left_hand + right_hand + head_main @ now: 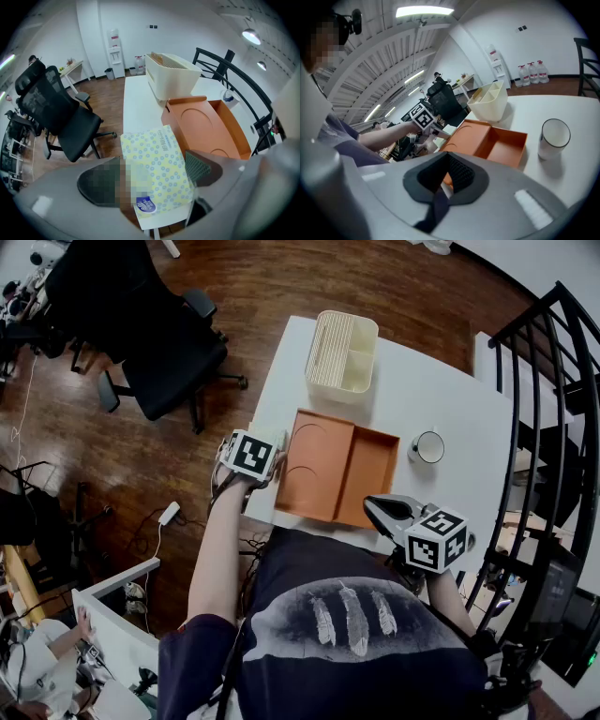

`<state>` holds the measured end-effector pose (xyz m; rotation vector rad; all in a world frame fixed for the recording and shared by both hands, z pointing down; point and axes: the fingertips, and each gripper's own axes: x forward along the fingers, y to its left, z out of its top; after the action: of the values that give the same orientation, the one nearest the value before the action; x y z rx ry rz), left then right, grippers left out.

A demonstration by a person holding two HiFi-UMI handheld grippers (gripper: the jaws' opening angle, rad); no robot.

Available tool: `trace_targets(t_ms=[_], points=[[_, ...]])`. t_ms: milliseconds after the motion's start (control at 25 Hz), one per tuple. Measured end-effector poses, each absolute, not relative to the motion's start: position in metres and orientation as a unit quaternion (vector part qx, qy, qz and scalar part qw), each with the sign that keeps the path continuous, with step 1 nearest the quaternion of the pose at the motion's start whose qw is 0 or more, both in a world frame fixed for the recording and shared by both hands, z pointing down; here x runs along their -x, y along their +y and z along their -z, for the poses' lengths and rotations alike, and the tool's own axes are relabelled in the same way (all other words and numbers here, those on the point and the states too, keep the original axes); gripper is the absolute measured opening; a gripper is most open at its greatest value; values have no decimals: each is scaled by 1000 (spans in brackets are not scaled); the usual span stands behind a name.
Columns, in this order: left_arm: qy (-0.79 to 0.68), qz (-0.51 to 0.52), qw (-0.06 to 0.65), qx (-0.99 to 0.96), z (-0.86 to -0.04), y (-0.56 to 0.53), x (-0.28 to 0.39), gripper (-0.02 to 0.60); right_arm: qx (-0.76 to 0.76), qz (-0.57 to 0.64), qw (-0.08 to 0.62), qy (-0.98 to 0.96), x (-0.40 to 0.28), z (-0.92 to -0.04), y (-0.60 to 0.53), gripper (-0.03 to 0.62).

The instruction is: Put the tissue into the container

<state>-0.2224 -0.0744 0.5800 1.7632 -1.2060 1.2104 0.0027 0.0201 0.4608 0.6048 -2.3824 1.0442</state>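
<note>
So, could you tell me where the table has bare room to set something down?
Bare tabletop lies right of the container, beyond the cup, and in a strip left of the container. The orange tray fills the middle; the tissue pack crowds the near left corner.

Dark T-shirt (356,652) with three pale feather prints — grey left tongs (157,173) and right tongs (449,177), each bearing a black-and-white marker cube (437,540).

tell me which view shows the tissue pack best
The left gripper view: the tissue pack fills the middle, dotted wrapper and label plain, between the left gripper's wide jaws. The head view hides it under that gripper; the right gripper view gives at most a small pale patch there.
</note>
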Motion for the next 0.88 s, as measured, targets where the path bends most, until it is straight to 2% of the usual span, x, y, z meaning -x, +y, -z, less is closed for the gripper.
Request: trace_targets(t_ms=[120,320,400,480,720,880], points=[[-453,-457,367,-671,-584,-66,223,456,-219,-378,237,-868,-6,-461,21,2],[-451,-435,397,-671,-586,-60,223,454,-217,-376,240,-868,-11,-463,17,2],[-446,-428,401,-676,-586,-59,221,410,-216,-374,241,-869,-11,-464,16,3],[-448,-423,400,-678,-584,-57,223,399,-215,-373,241,-870,-9,-464,15,3],[-470,-389,400,-684,-565,-49,235,382,-226,-375,237,-867,-13,-465,10,3],[-491,-327,387,-709,-519,-42,235,382,-239,-376,229,-865,-17,-465,8,2]])
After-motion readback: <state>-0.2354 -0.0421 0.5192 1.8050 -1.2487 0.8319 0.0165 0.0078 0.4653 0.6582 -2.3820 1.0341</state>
